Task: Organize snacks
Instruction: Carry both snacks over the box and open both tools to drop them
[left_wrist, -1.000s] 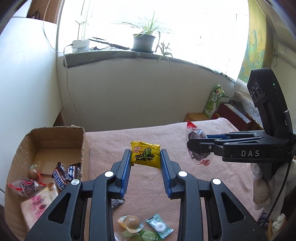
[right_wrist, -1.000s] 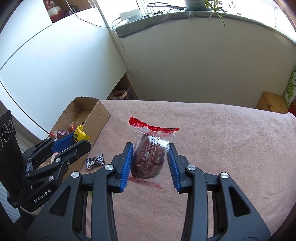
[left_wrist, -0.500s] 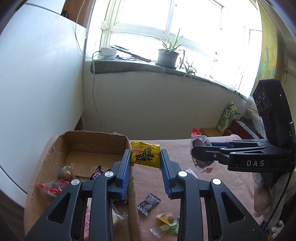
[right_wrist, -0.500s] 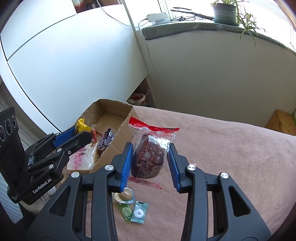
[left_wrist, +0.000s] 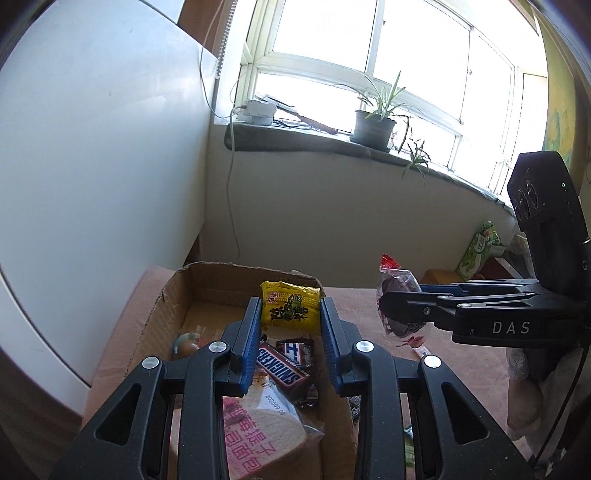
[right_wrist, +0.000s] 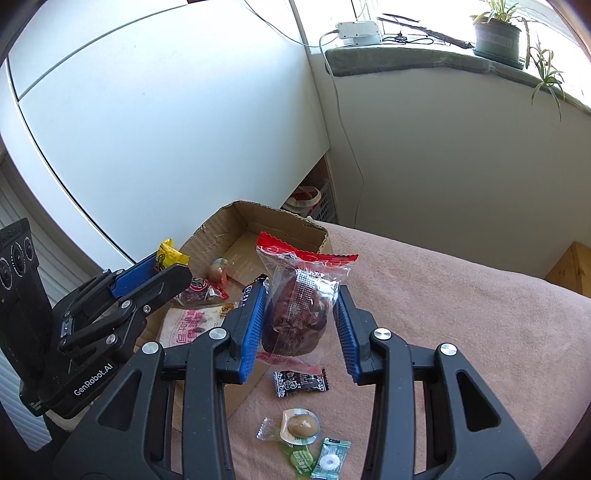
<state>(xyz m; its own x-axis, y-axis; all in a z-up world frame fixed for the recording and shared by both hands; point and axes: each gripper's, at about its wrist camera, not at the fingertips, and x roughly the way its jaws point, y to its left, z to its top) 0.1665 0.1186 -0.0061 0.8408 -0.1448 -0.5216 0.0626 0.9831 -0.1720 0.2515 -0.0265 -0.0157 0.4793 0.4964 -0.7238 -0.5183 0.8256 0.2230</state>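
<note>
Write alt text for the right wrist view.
The right gripper, its jaws shut on a clear packet of dark fruit, hangs by an open cardboard box holding snacks. The left gripper holds a yellow packet over it.

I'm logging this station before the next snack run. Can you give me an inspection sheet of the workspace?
Surface: pink blanket.
Job's things: cardboard box with Snickers bar and bread pack inside.
Clutter: black sachet, jelly cup, mint on the blanket.
Tongs: left tongs hold yellow packet; right tongs hold red-topped bag.
Cables: white cord down the wall.
Surroundings: potted plant on the sill.
</note>
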